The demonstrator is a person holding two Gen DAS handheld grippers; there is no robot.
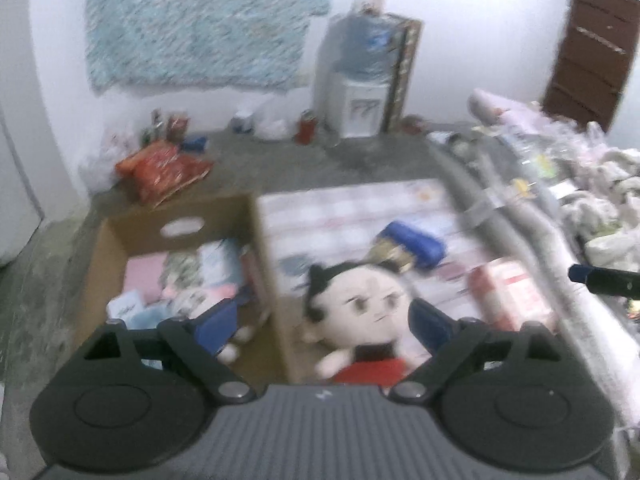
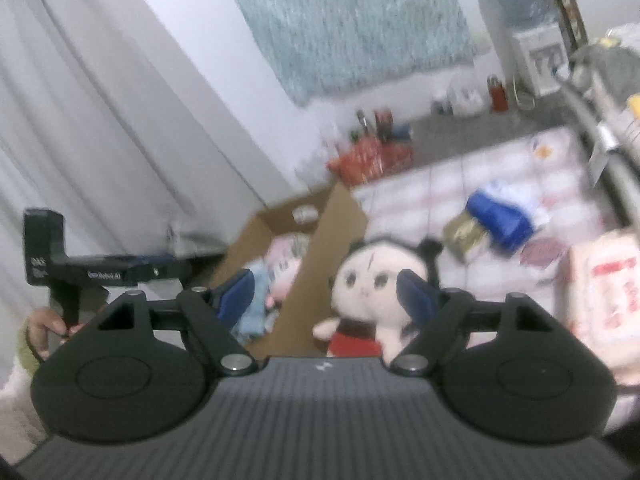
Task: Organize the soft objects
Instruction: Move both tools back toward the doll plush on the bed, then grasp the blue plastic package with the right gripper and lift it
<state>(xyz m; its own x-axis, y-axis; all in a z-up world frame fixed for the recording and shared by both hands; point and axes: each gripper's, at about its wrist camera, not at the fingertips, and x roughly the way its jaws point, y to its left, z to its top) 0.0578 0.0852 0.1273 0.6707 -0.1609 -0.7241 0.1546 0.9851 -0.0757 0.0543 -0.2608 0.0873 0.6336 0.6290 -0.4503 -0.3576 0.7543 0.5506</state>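
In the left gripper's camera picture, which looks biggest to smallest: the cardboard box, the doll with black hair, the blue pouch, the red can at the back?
1. cardboard box
2. doll
3. blue pouch
4. red can

The can stands much farther off, so its true size is unsure.

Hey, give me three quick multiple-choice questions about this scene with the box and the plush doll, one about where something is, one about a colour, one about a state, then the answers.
1. Where does the plush doll lie?
A. Inside the cardboard box
B. On the mat just outside the box
C. On the water dispenser

2. What colour is the doll's outfit?
A. Red
B. Green
C. Yellow

3. How do the left gripper's jaws stand?
A. Shut on the doll
B. Shut on nothing
C. Open, gripping nothing

Answers:
1. B, the doll lies on the checked mat, beside the wall of the cardboard box, which already holds other soft things.
2. A, red shows below its pale face in both views.
3. C, the left gripper has its blue pads spread wide, and they appear not to press on the doll seen between them.
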